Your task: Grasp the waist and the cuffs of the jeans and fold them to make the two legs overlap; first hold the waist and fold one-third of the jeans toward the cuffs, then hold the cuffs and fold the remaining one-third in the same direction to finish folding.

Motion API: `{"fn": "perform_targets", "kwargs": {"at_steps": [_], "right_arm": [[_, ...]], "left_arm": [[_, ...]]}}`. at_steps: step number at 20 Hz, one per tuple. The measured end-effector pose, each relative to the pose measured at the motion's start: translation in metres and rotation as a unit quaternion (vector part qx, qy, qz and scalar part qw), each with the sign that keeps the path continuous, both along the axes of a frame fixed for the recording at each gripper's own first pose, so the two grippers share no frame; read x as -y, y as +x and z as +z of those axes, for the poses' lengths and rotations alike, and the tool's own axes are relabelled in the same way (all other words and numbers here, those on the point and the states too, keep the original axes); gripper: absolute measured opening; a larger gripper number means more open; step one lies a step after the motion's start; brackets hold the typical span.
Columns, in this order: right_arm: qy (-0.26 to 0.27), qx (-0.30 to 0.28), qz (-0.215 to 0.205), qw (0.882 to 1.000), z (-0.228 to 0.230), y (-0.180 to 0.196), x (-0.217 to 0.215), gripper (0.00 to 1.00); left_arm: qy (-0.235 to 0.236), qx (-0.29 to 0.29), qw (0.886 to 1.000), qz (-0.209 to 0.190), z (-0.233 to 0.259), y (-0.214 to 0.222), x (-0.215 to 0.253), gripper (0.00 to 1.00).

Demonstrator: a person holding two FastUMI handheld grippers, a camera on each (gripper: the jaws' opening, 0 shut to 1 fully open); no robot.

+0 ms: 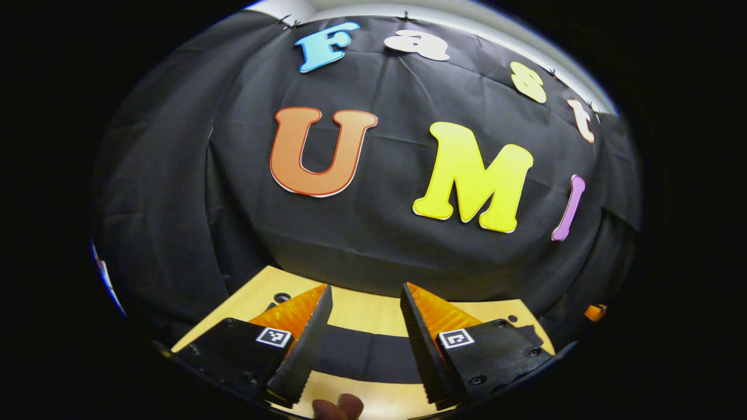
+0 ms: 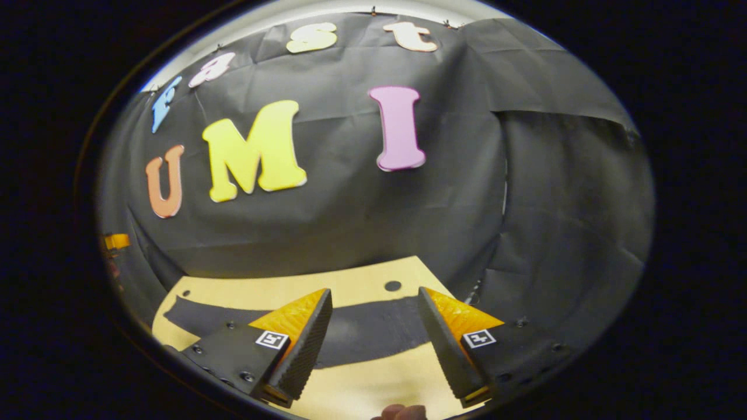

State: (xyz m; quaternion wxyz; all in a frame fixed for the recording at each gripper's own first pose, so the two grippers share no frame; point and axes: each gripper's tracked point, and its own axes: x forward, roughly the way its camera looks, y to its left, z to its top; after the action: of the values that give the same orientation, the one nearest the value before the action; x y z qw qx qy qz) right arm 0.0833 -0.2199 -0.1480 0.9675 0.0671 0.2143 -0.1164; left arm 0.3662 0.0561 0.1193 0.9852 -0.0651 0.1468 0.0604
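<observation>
Both tongs, left gripper (image 1: 366, 297) and right gripper (image 2: 374, 300), stand released above the table (image 2: 362, 373); jeans (image 2: 362, 332) lie flat beyond, untouched.

Both grippers hang above the wooden table (image 1: 362, 312), jaws apart with nothing between them. A dark strip of jeans (image 2: 362, 329) lies flat across it. The black cloth wall (image 2: 350, 221) closes the far edge
</observation>
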Motion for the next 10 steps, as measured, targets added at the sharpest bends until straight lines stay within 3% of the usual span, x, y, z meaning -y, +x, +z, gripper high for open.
{"fn": "perform_targets", "kwargs": {"at_steps": [1, 6, 10], "right_arm": [[0.0, -0.006, -0.002, 1.0, -0.005, 0.0, 0.006, 0.93], [0.085, -0.052, -0.016, 0.995, -0.069, 0.011, 0.033, 0.93], [0.157, -0.106, -0.052, 0.981, -0.153, 0.016, 0.075, 0.91]], "left_arm": [[0.004, -0.001, 1.0, -0.002, 0.001, -0.002, 0.004, 0.99], [-0.012, -0.009, 1.0, 0.006, -0.007, -0.007, 0.016, 1.0], [-0.023, -0.034, 0.999, 0.01, -0.022, -0.018, 0.035, 1.0]]}}
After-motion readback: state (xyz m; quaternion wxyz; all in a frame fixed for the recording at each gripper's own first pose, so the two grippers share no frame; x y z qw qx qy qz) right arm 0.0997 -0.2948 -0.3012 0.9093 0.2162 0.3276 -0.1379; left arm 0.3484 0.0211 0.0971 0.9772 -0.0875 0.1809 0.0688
